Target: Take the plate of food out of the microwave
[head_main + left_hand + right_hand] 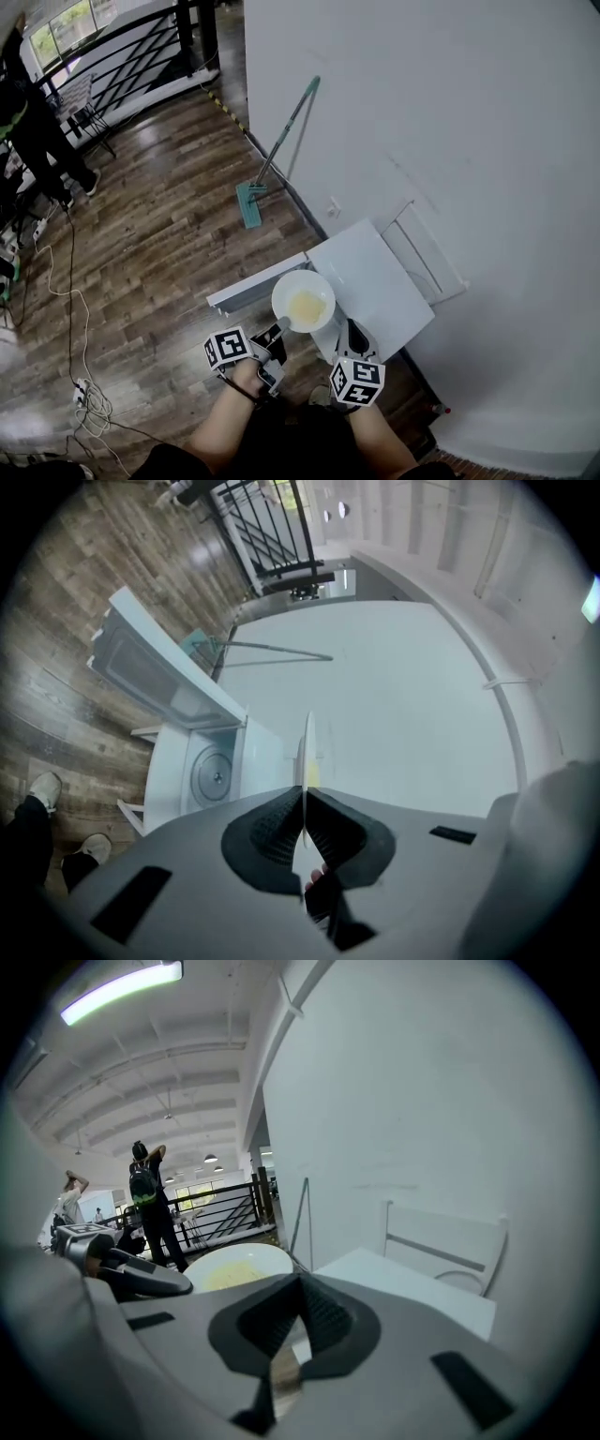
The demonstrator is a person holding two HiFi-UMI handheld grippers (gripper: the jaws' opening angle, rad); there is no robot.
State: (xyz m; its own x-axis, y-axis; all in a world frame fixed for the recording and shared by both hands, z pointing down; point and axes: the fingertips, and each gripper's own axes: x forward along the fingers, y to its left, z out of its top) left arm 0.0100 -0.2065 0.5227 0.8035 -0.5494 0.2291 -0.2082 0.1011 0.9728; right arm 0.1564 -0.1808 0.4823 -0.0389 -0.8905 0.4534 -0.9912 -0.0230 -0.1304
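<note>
Far left, a person [33, 122] stands by the railing, well apart from the work, and cables [80, 398] trail over the wood floor [159, 244]. At the bottom edge the left forearm reaches forward, its hand [246, 375] wrapped round the left gripper [281, 325]. That gripper is rolled onto its side and points slightly downward. Its jaws pinch the near rim of the plate [289, 284] from above and below; in the left gripper view the plate shows edge-on between the ribbed pads [277, 822].

The plate sits face-up in the air with pale yellow food [307, 307] at its centre. It is out of the cavity, over the spot where the open door [239, 292] meets the microwave [375, 281]. The turntable [214, 775] inside is bare.

Just right of the plate, the right forearm holds the right gripper [351, 326] tipped down toward the microwave's front edge — its jaws pressed together on nothing, apart from the plate.

Further back, a mop [272, 159] leans on the white wall [450, 103].
</note>
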